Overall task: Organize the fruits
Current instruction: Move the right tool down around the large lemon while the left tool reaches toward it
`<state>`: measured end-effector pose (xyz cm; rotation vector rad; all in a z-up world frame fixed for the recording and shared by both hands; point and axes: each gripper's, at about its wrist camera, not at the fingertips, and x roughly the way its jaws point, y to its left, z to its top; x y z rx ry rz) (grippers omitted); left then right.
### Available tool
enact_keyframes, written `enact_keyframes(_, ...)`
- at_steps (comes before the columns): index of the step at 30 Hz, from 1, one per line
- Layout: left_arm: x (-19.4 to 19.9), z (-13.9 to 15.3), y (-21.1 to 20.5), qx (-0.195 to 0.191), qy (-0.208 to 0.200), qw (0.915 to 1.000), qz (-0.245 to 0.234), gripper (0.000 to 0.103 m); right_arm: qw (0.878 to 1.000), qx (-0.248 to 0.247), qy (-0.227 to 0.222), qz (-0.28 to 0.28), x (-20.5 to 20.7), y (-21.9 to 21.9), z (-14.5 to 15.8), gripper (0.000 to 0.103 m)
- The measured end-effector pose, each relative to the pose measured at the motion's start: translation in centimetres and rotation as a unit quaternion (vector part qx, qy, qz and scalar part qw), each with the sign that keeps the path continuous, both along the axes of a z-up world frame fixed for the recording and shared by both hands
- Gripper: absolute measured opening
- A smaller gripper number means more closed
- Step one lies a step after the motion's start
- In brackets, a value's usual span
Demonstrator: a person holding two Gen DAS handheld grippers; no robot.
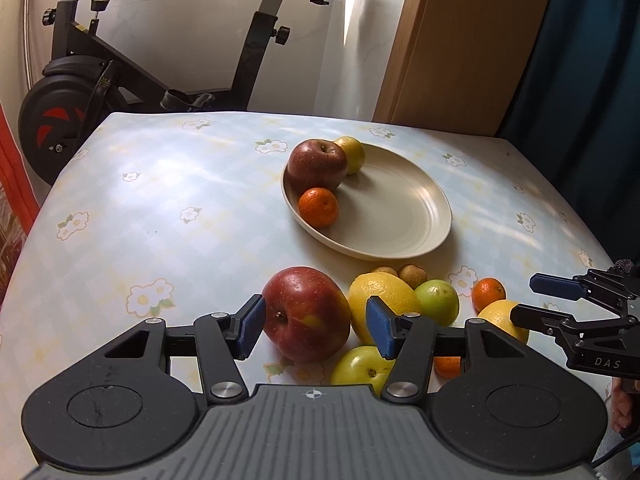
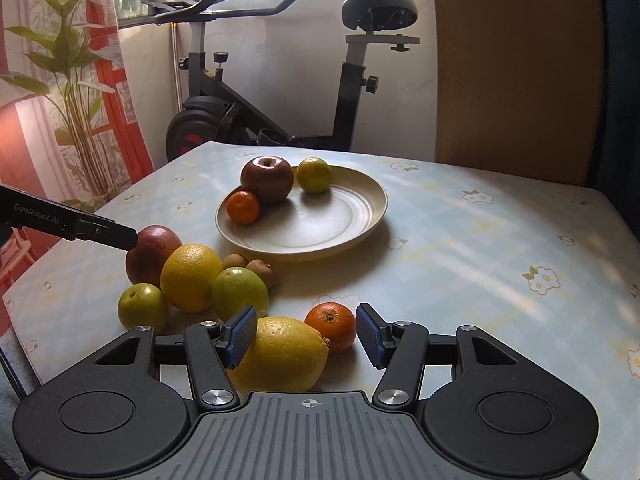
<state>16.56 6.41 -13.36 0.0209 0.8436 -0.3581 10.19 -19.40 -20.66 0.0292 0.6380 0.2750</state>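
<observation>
A beige plate [image 1: 400, 216] [image 2: 340, 216] holds a dark red apple [image 1: 317, 164], a small orange mandarin [image 1: 318, 207] and a yellow-green fruit [image 1: 352, 154]. A loose pile lies nearer me. My left gripper [image 1: 316, 324] is open around a big red apple [image 1: 306, 314] [image 2: 150, 254]; its pads stand either side without clearly pressing. Beside it lie a yellow orange [image 1: 382, 304] [image 2: 192, 276] and green fruits [image 1: 437, 302]. My right gripper [image 2: 306, 338] [image 1: 544, 300] is open around a lemon [image 2: 282, 354] [image 1: 500, 318] and next to a mandarin [image 2: 332, 326].
The table [image 1: 160, 208] has a pale blue floral cloth. Two small brown fruits [image 2: 260, 270] lie between pile and plate. An exercise bike [image 2: 260, 120] stands behind the table, a wooden panel [image 2: 512, 80] at back right, a plant [image 2: 68, 80] at left.
</observation>
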Motion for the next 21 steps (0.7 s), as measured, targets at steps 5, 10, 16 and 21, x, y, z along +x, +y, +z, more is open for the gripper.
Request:
enact_keyframes(5,-0.3,0.3,-0.9,0.000,-0.006,0.9998,-0.018,0.058,1.000,-0.011,-0.004,-0.020,-0.7,-1.7,0.5,0.052)
enact_keyframes(10,-0.3,0.3,-2.1,-0.003,-0.007,0.9995,-0.030,0.058,0.998,-0.030,0.032,-0.034,-0.8,-3.2,-0.6,0.052)
enact_keyframes(16,-0.5,0.0,-4.2,0.005,-0.009,0.9986,-0.052,0.058,0.996,-0.056,0.074,0.000,-1.0,-2.5,-2.4,0.052)
enact_keyframes(21,0.3,-0.1,-6.5,0.003,-0.005,0.9977,-0.068,0.058,0.995,-0.058,0.079,0.022,-0.7,-1.6,-2.6,0.052)
